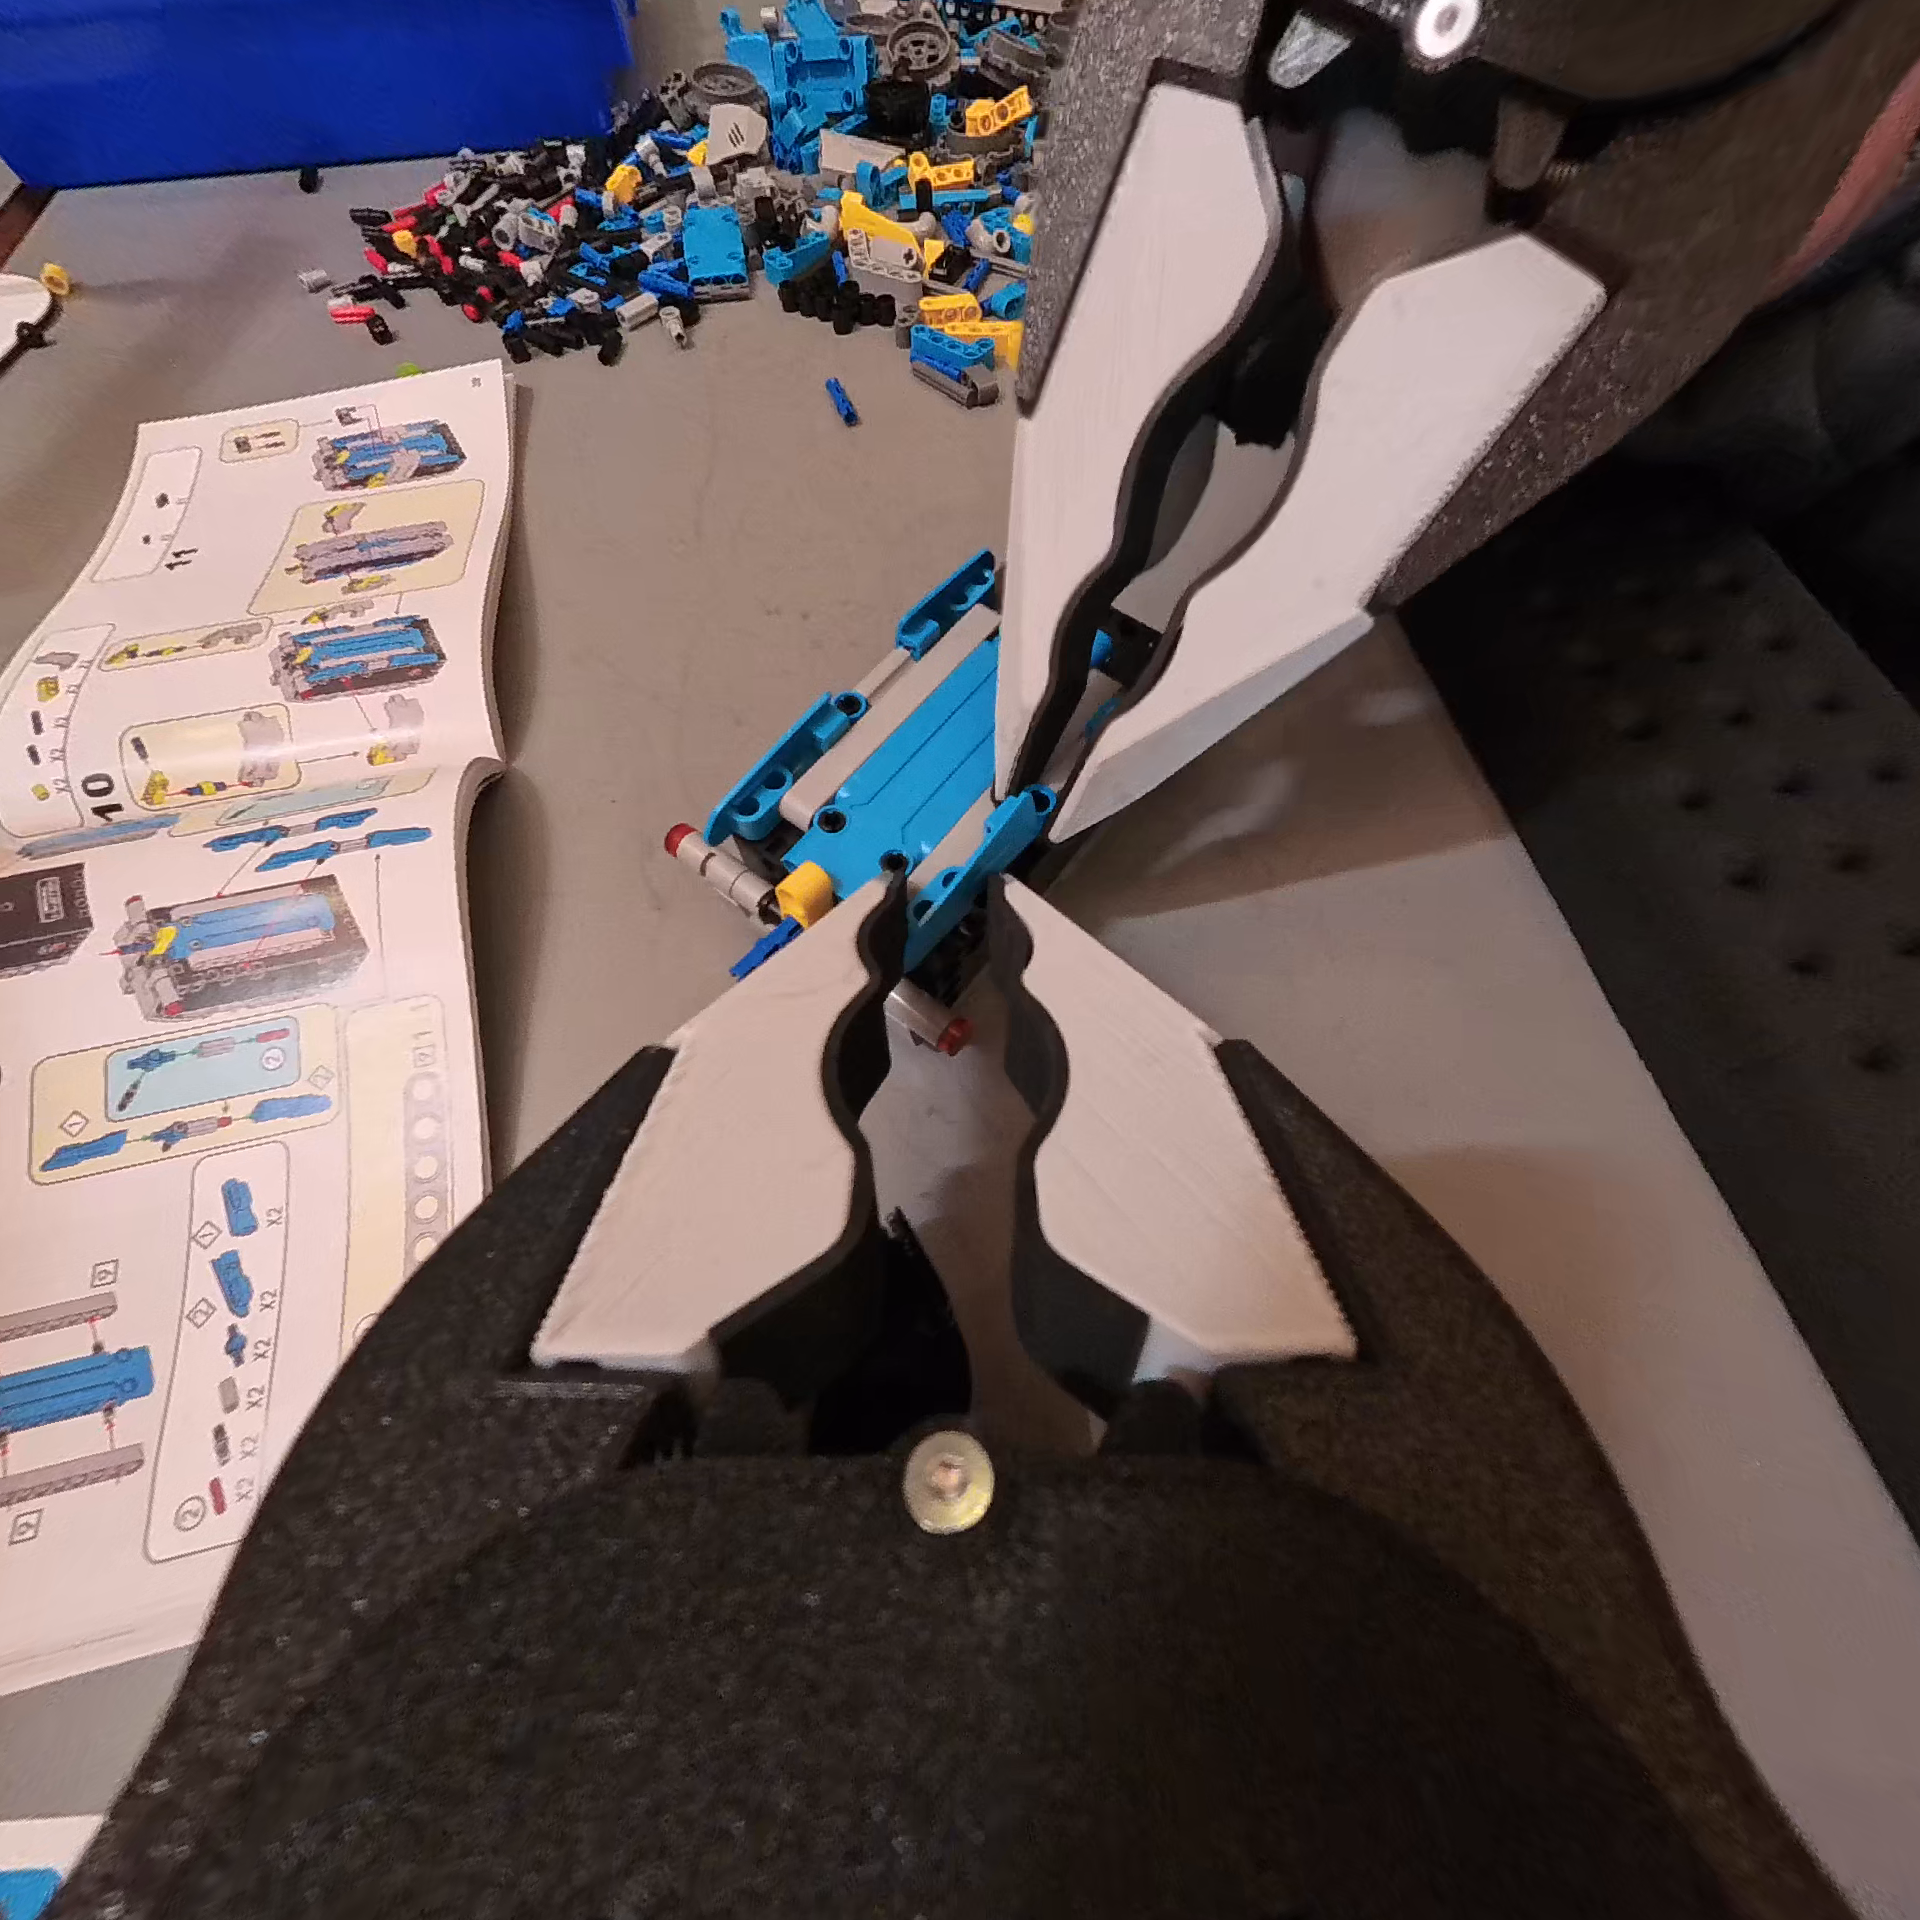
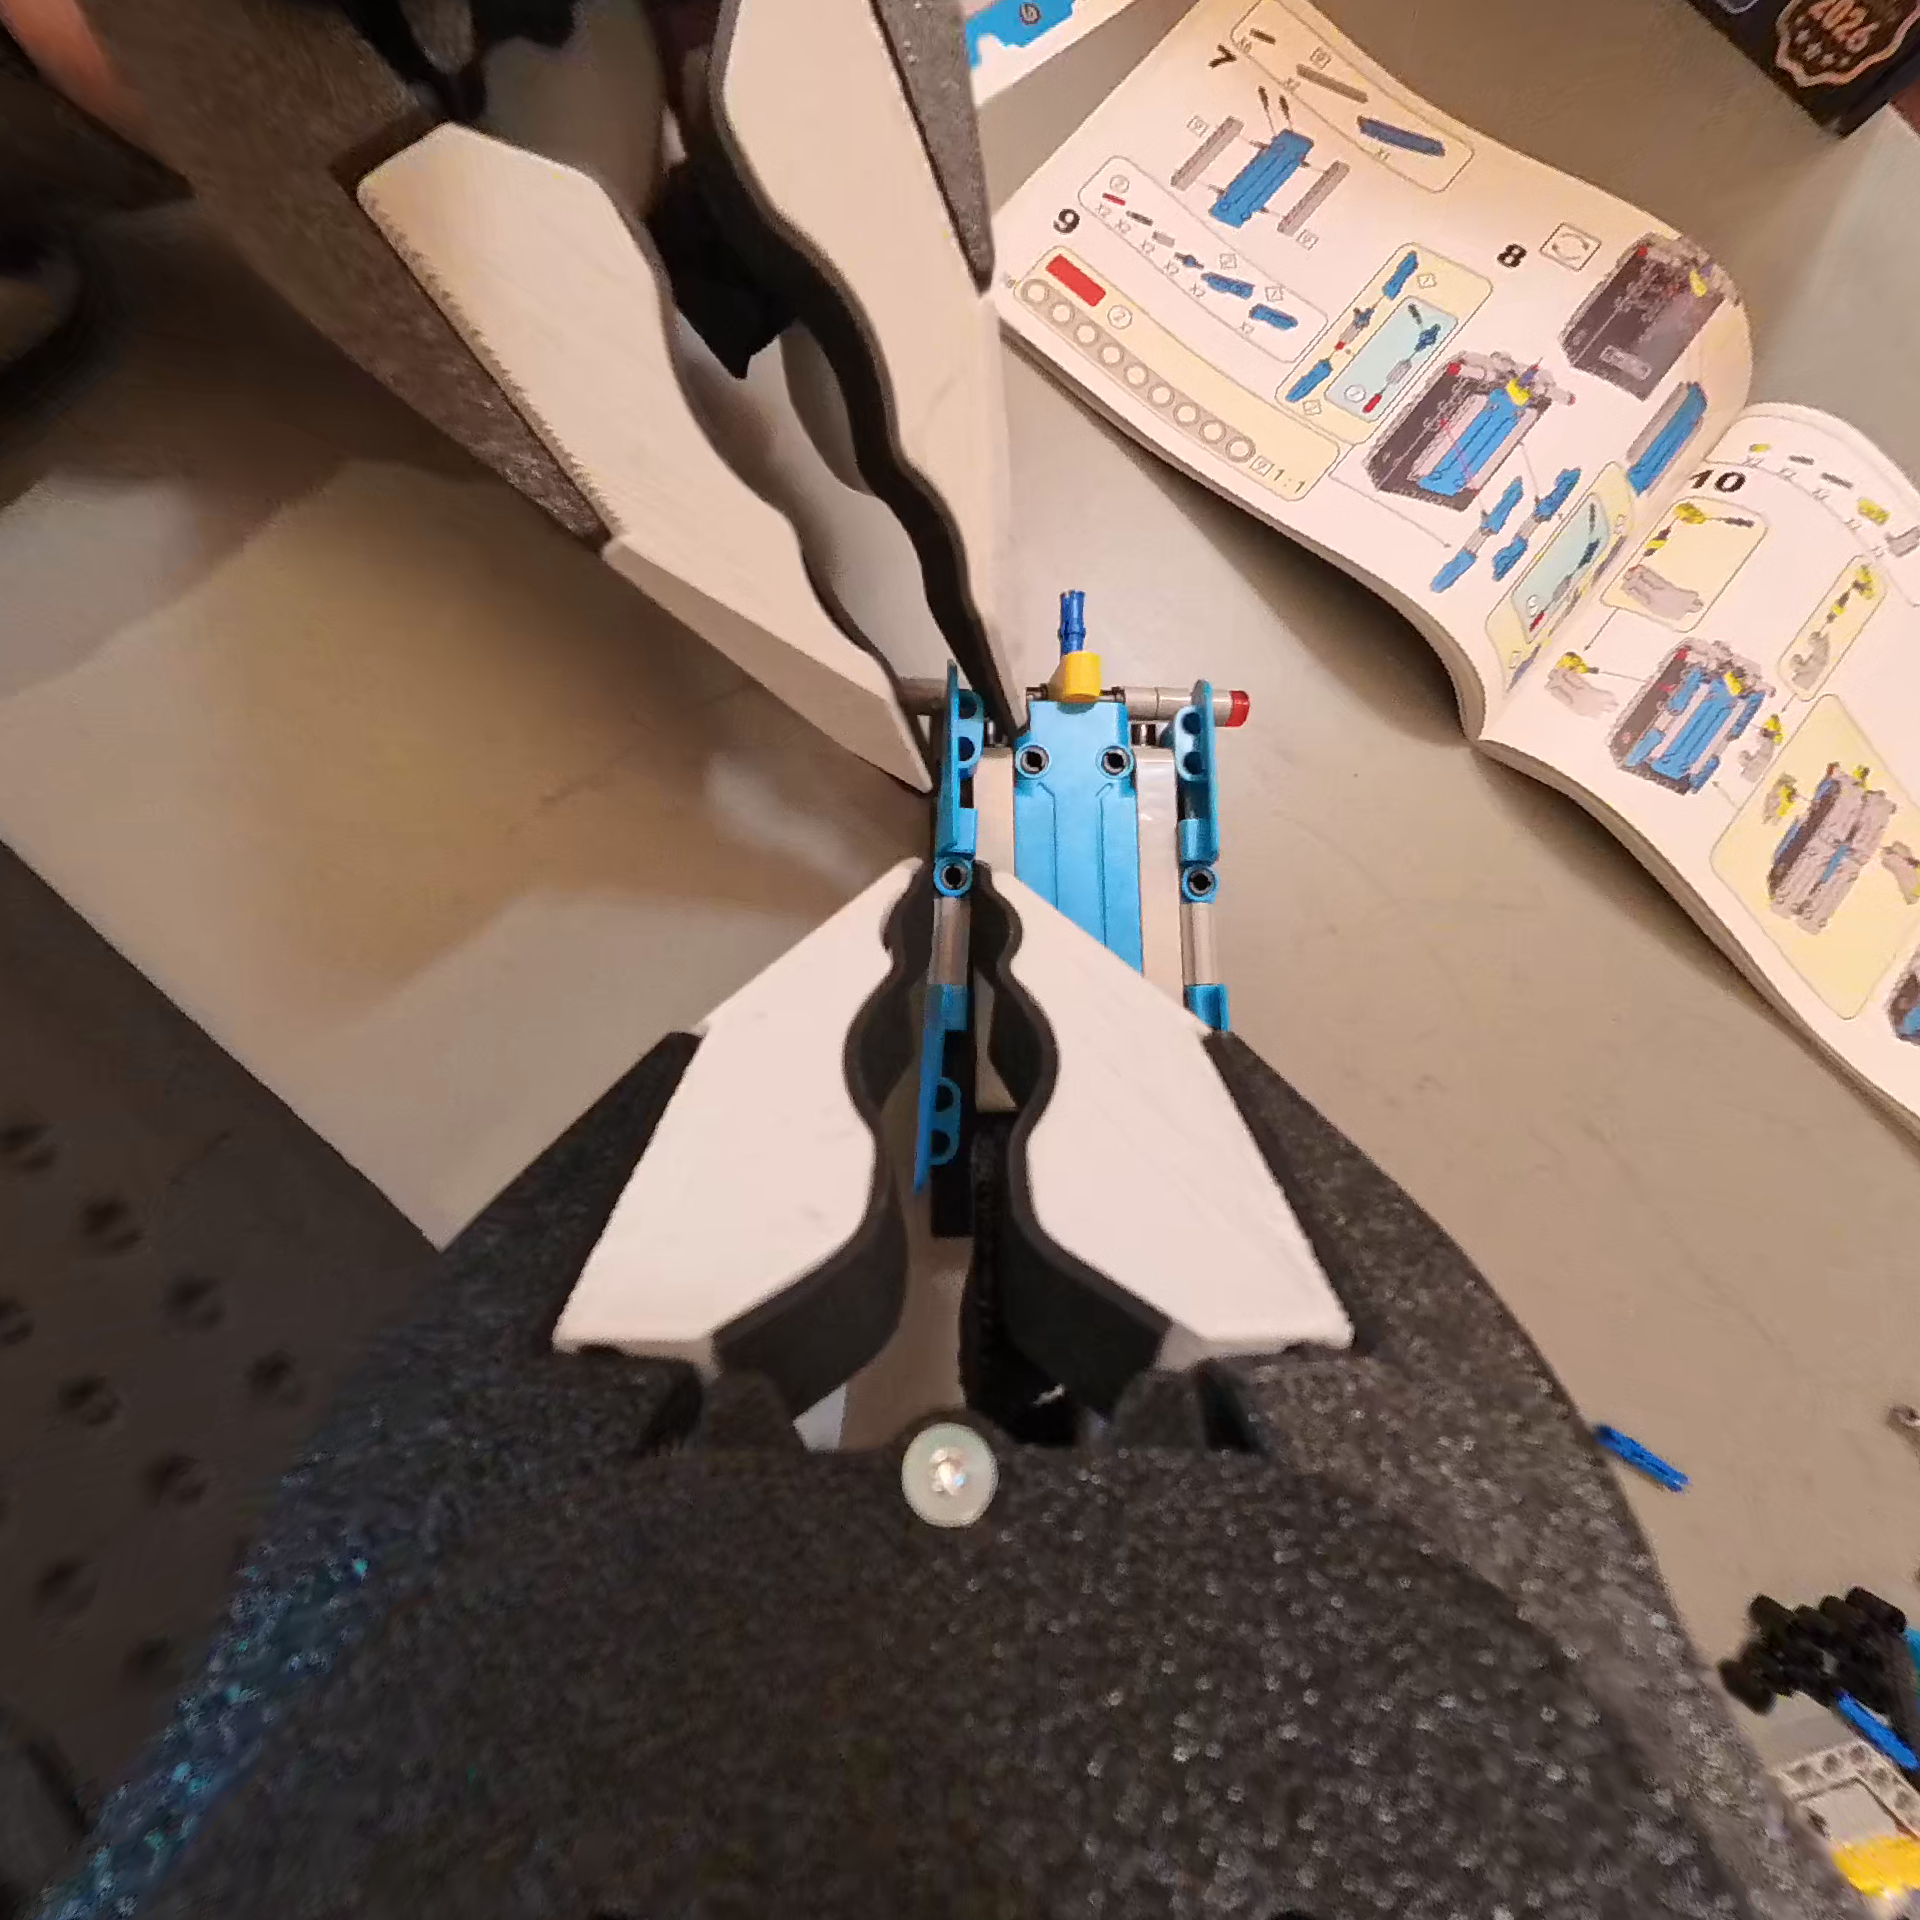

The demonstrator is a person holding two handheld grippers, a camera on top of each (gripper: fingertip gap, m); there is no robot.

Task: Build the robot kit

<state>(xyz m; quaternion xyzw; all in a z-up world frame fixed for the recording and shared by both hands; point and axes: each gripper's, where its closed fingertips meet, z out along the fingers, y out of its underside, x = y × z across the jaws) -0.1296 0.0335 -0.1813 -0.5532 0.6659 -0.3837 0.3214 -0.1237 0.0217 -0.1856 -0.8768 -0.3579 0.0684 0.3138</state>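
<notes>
Hiding behind both grippers' fingers (image 1: 790,1039): blue assembly (image 2: 1075,831).

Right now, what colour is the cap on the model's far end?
Yellow cap, clearest in the right wrist view.

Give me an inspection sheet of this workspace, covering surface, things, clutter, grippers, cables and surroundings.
Surface: grey tabletop.
Things: blue and grey brick assembly with red-tipped axle; open illustrated instruction booklet.
Clutter: heap of loose blue, black and yellow bricks; stray blue pin.
Grippers: left gripper shut on the assembly's near end; right gripper shut on its blue side beam.
Cables: nothing seen.
Surroundings: blue bin; black perforated board.
</notes>
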